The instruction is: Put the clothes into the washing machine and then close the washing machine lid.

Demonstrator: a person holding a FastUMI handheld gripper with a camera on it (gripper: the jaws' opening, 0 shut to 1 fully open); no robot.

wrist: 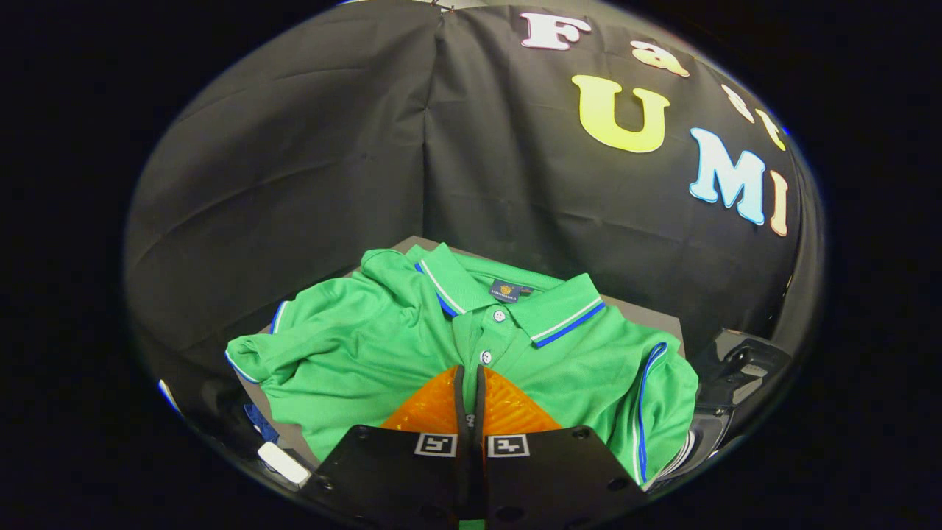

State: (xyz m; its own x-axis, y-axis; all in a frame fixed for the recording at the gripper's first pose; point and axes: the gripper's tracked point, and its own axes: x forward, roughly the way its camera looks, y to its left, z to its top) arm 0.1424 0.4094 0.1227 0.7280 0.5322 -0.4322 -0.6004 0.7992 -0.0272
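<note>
One green polo shirt (412,346) lies spread on a grey surface (647,313), directly ahead of and under the gripper (469,375), its collar pointing away and its button placket running in line with the fingers. The gripper's fingers stand pressed together, their tips over the placket; whether cloth is pinched between them cannot be told. One dark machine part (736,372) lies beside the shirt's sleeve.
</note>
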